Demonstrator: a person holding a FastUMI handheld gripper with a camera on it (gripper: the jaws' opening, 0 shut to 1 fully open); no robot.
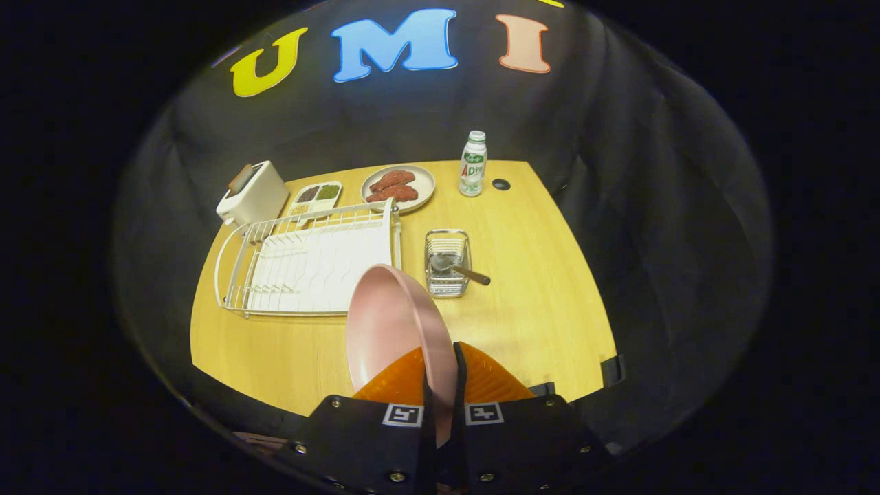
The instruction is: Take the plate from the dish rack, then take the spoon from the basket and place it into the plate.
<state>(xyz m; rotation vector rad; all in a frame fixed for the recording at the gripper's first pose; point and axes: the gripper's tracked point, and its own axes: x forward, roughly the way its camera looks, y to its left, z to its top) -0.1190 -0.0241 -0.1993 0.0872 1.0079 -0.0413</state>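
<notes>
Working left to right across the pale wooden worktop (536, 323): at the far left corner I see a white boxy toaster (251, 194), and beside it a small white divided tray of dark and green condiments (315, 196). In front of those lies the white wire dish rack (302, 265), which looks empty of dishes. Beyond its right end sits a grey round plate with reddish-brown meat pieces (399, 187).

My tool (440, 385) has its two fingers pressed together on the rim of the pink round plate (392, 323), which I hold edge-on and tilted, raised over the worktop's near side, clear of the rack. So I judge the first step done bar setting the plate down.

Right of the plate stands the small clear square basket (447, 273), with the metal spoon with a dark handle (457, 268) lying in it, handle poking out over the right rim. Further back is a small white bottle with a green label (473, 163), and a dark round hole in the worktop (501, 184) beside it.

Risks as I see them: the grip is only on the rim, so the plate may pivot or slip if I swing fast. Setting it down too near the basket could knock the basket or the spoon handle. Released while tilted, it may roll or clatter.
</notes>
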